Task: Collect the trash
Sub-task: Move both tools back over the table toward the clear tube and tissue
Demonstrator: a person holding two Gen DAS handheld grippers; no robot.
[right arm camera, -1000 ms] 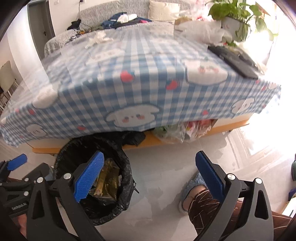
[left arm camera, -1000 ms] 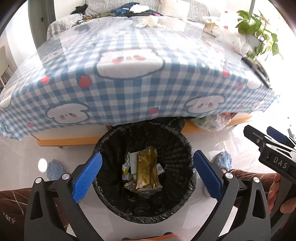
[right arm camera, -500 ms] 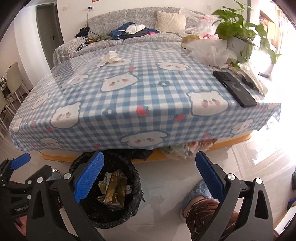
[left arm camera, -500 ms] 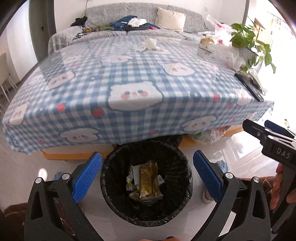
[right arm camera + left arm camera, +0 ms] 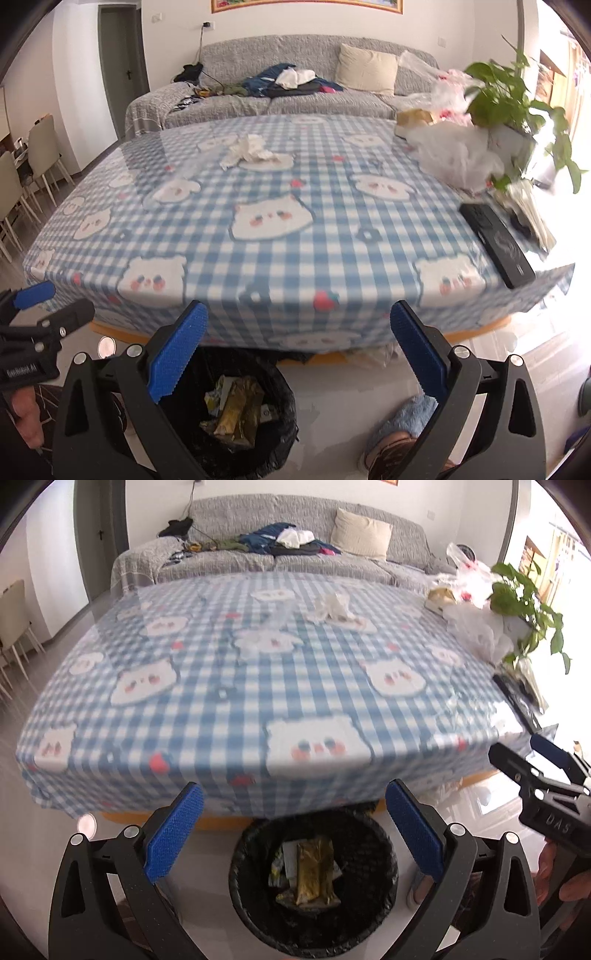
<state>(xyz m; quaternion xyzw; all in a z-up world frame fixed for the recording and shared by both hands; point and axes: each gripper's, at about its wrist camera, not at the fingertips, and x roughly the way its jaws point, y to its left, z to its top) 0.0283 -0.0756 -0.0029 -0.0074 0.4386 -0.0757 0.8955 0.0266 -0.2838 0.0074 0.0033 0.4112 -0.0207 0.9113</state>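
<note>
A black-lined trash bin (image 5: 314, 934) (image 5: 273, 435) stands on the floor at the table's near edge, with a gold wrapper (image 5: 312, 871) (image 5: 240, 410) and other scraps inside. A crumpled white tissue (image 5: 332, 607) (image 5: 249, 149) lies far back on the blue checked tablecloth (image 5: 240, 694) (image 5: 295, 206). My left gripper (image 5: 291, 830) hangs open and empty above the bin. My right gripper (image 5: 299, 347) is open and empty too, just right of the bin.
White plastic bags (image 5: 454, 155) (image 5: 476, 627), a potted plant (image 5: 517, 107) (image 5: 524, 602) and a black remote (image 5: 495, 243) crowd the table's right side. A grey sofa (image 5: 295, 81) with clothes stands behind. Chairs (image 5: 22, 177) are at the left. A person's slippered foot (image 5: 402, 428) is near the bin.
Both grippers have risen and tilted up from the bin, so the tabletop now fills the views and the bin sits lower. Both stayed open.
</note>
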